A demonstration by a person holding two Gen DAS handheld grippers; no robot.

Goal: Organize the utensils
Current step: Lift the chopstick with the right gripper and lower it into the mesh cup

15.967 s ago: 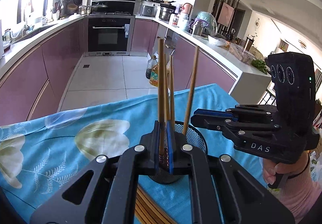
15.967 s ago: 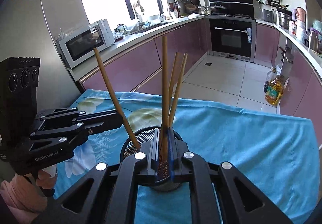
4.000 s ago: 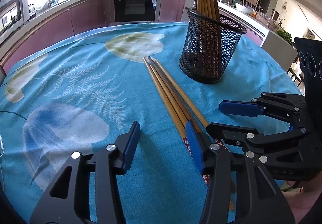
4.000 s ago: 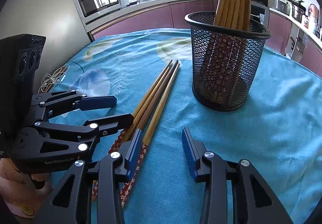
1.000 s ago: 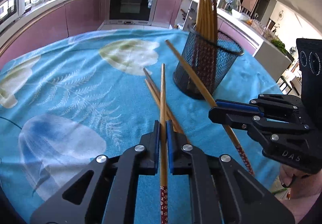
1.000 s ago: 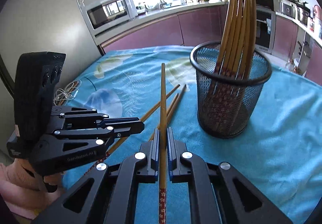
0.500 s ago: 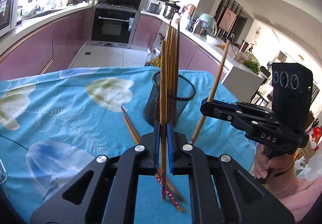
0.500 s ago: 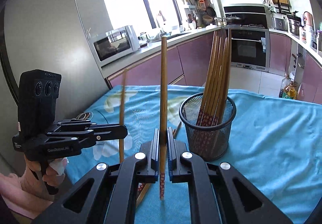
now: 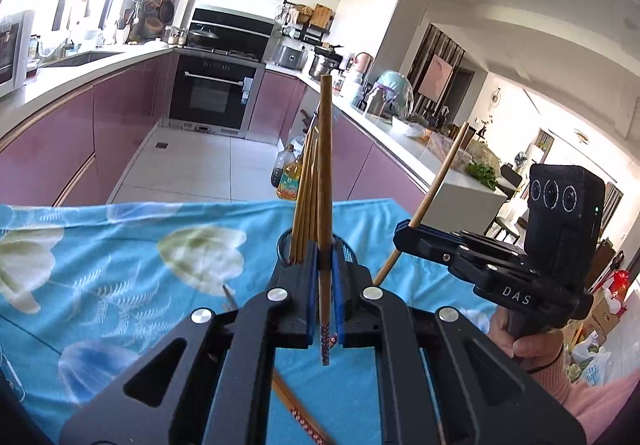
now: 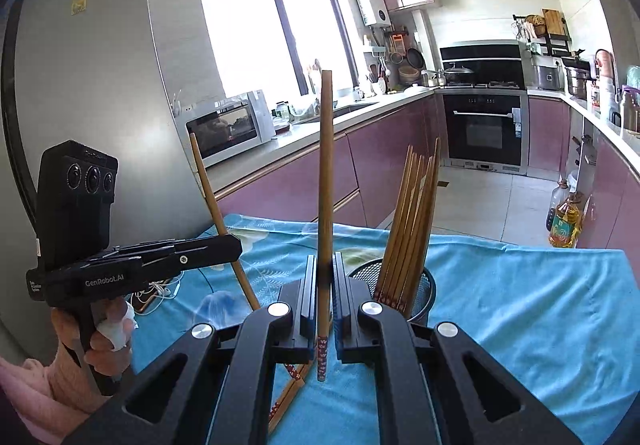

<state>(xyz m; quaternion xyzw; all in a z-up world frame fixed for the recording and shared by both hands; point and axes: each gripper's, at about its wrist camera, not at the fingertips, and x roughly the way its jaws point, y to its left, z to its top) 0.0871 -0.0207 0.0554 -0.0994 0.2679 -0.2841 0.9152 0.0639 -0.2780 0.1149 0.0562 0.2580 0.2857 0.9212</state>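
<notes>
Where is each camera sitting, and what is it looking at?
Left wrist: rides on the left claw, which pinches a chopstick upright; it looks over the mesh cup toward the oven; the right claw and hand show.
Right wrist: rides on the right claw, which also pinches a chopstick; it looks toward the window and microwave; the left claw and hand show.
Shared: blue tablecloth, mesh cup, oven, both claws.

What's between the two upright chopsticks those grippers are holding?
In the left wrist view, between the left chopstick and the right chopstick, only bare blue cloth and the holder rim show.
</notes>
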